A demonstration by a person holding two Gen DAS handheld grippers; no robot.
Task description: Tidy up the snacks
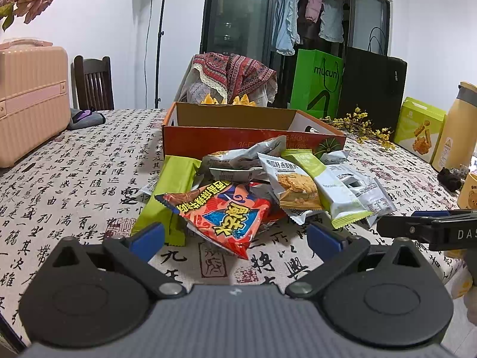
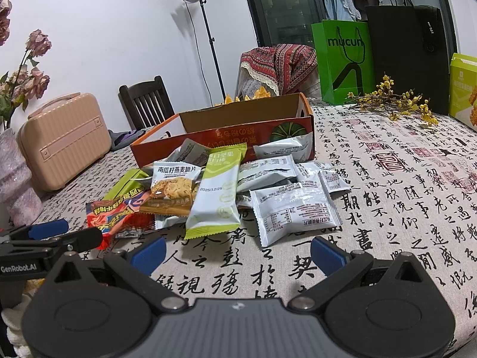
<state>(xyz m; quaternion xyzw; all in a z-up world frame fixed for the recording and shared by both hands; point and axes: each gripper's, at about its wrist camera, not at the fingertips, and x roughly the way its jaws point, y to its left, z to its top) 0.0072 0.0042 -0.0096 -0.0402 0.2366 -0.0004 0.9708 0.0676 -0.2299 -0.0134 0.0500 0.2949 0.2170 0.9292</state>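
Both your grippers hang wide apart and empty: the left gripper faces the red chip packet, the right gripper faces the green-and-white bar wrapper. The snacks lie heaped and overlapping on the calligraphy tablecloth, just in front of the open orange cardboard box. Pinch a wrapper's slick edge and it will likely slip; grab too deep and you may drag neighbouring packets or bunch the cloth.
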